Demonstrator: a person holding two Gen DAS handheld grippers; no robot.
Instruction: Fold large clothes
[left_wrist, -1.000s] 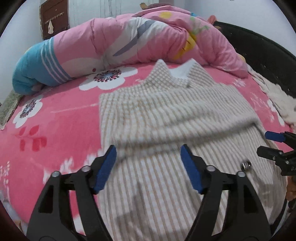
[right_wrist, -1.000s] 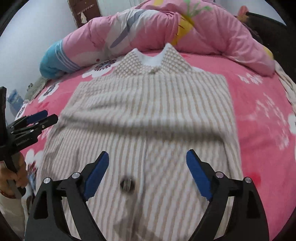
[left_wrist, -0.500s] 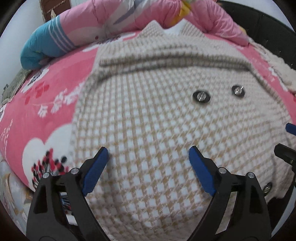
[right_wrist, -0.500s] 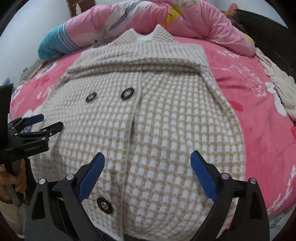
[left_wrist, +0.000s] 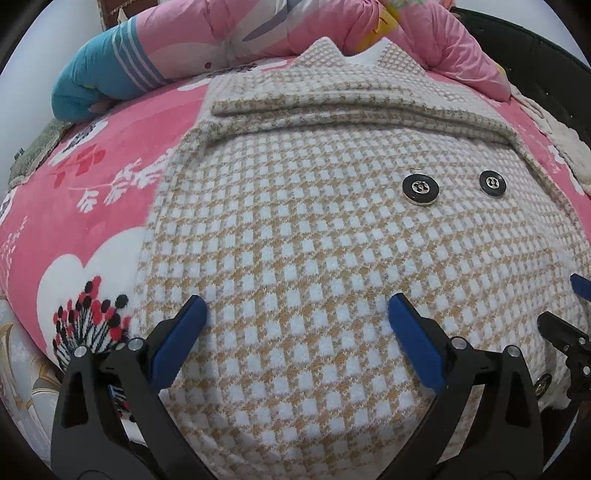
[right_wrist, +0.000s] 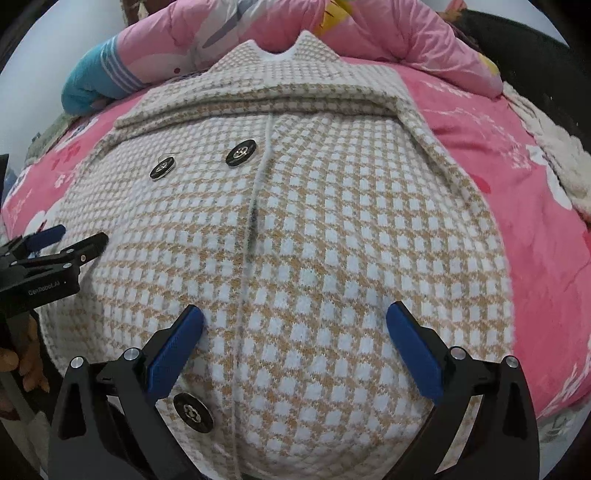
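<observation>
Coat: a big checked coat (left_wrist: 332, 258) in tan and white lies flat on the bed, collar far away near the puffy quilt, with a folded band of cloth across its top part
Buttons: two black round buttons (left_wrist: 420, 188) sit side by side on the coat front; one more button (right_wrist: 193, 412) is low down near the near edge
Front seam: a long line (right_wrist: 255, 206) runs down the middle of the coat in the right view
Left hand-held gripper: the left hand-held gripper (left_wrist: 297, 314) hangs just over the lower part of the coat; its jaws have just been opening and now stand wide, with cloth under them but nothing pinched
Right hand-held gripper: the right hand-held gripper (right_wrist: 295, 315) is over the lower middle of the coat, just right of the seam; its jaws have just been opening too, wide apart, holding nothing
Bed: the pink bed sheet (left_wrist: 103, 192) with white flowers shows on both sides of the coat
Quilt: a pink quilt (right_wrist: 388, 33) with a blue striped end is bunched up behind the collar
Hand: a person's fingers (right_wrist: 26, 365) show at the left edge of the right view
</observation>
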